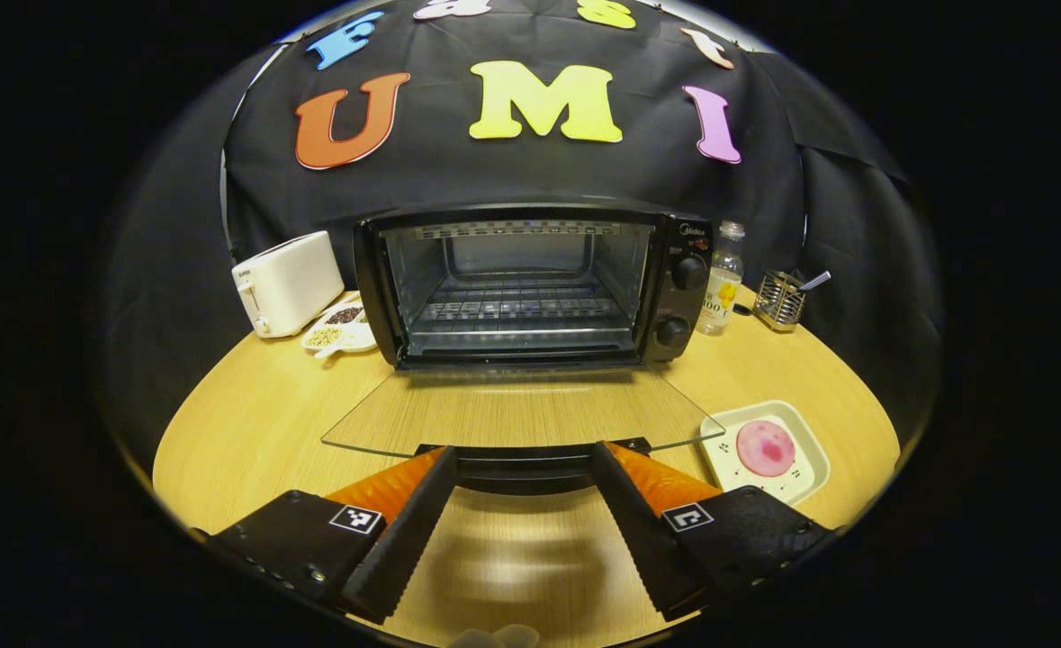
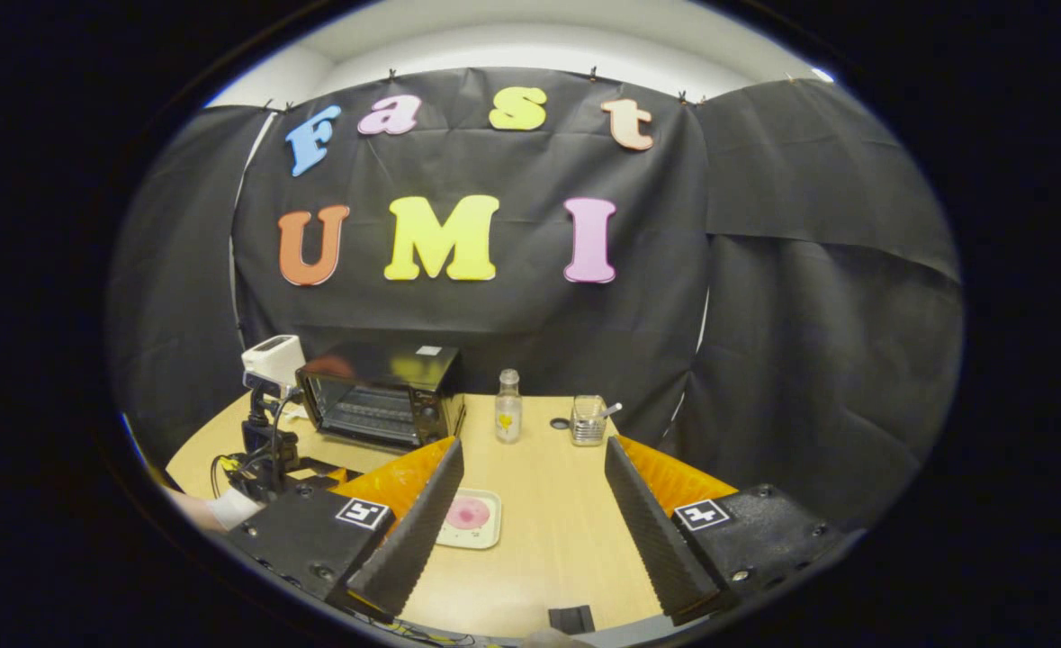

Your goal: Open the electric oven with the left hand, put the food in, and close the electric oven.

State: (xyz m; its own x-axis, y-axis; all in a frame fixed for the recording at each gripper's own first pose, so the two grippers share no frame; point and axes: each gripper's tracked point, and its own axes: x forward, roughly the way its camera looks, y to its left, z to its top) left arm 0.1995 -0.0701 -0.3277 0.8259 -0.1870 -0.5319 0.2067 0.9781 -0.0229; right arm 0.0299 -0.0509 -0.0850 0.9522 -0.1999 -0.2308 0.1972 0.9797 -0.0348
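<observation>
Oven (image 1: 530,288) at table's back edge, door (image 1: 521,414) already down flat, rack bare. Left claw (image 1: 526,463) fingers apart, around door handle, contact unclear. Food (image 1: 766,447) on tray (image 1: 813,468) near table's right edge. Right claw (image 2: 534,504) spread, empty. Left: load food, close door.

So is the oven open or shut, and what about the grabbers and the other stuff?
Oven: door folded fully down, rack inside bare.
Left gripper: open, fingers either side of the door handle.
Right gripper: open, holding nothing.
Food: on its plate, not in the oven.
Bottle: upright, capped.
</observation>
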